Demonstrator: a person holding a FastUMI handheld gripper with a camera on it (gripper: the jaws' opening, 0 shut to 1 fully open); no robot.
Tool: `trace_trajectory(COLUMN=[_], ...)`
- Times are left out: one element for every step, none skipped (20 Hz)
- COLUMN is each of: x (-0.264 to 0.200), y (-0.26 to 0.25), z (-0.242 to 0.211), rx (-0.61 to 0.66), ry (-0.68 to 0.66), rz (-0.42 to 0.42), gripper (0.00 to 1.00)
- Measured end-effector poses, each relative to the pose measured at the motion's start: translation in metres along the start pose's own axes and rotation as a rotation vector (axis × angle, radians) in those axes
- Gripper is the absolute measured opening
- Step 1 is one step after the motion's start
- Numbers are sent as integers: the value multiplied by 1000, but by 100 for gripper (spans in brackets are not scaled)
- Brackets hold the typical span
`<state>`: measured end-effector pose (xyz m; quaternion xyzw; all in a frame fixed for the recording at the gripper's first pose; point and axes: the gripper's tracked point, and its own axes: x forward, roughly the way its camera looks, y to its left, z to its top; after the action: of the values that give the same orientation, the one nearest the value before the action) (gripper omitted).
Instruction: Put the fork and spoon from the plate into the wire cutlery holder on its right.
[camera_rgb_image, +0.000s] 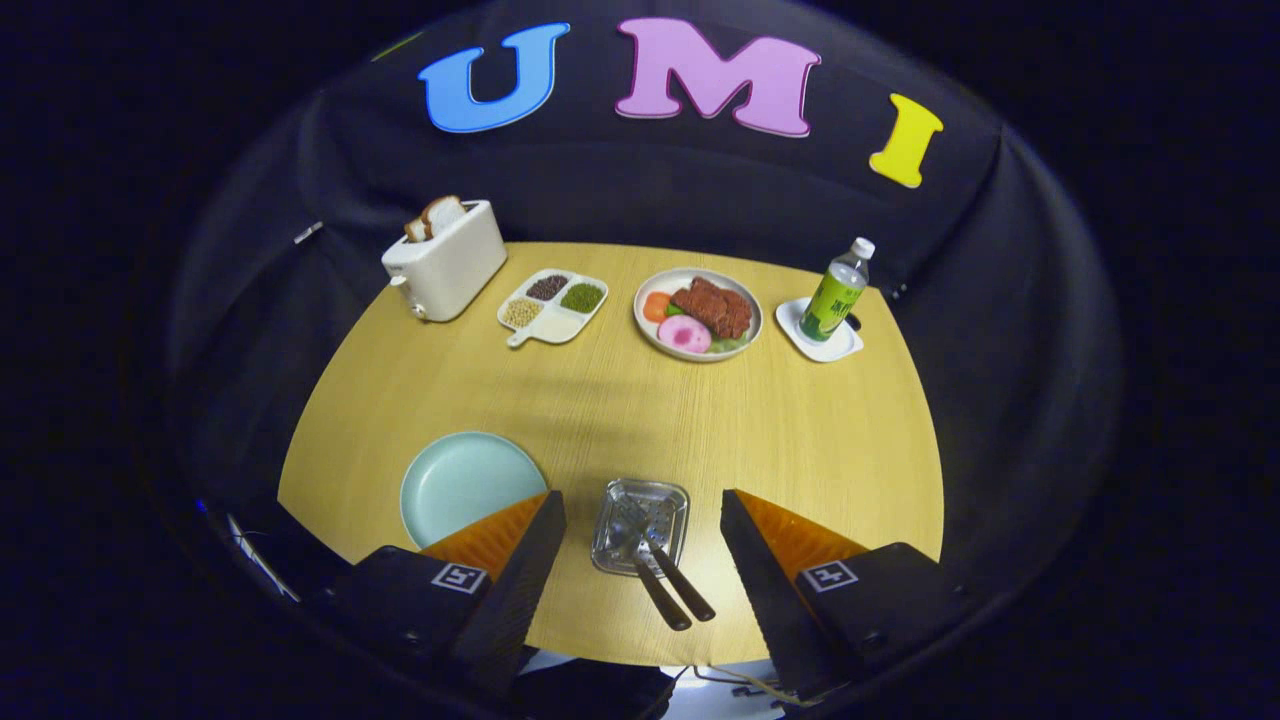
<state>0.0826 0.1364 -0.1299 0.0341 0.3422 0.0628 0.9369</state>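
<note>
Nearby, the gripper (643, 520) hung with fingers spread apart, gripping nothing.
Between them stood the wire cutlery holder (641, 525), with two dark-handled utensils (668, 583) leaning out of it; the pale blue plate (462, 483) sat left, food dishes and a toaster (446, 260) beyond.

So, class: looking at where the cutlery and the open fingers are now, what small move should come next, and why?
Probably just lift the gripper away. Both dark-handled utensils already stand in the wire holder, the pale green plate beside it is bare, and the open fingers touch neither, so nothing seems left to carry.
</note>
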Motion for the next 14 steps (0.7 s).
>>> trace_trajectory(x=[-4,-8,-13,-18,-24,-30,-37,-42,-48,-54,-56,-59,-60,-61], y=[-6,-10,-16,-20,-24,-24,-27,-31,-34,-39,-45,-49,-47,-45], z=[9,14,20,25,29,31,34,36,38,39,40,39,39,40], rx=[-5,0,11,22,31,33,32,28,21,2,-11,-20,-27,-40], ry=[-53,-98,-138,-175,-210,-242,-273,-299,-327,-351,-366,-373,-379,-389], rz=[-19,-34,-46,-51,-49,-38,-25,-14,2,11,13,24,47,67], gripper=[98,99,99,99,99,99,99,99,99,99,98,99,99,99])
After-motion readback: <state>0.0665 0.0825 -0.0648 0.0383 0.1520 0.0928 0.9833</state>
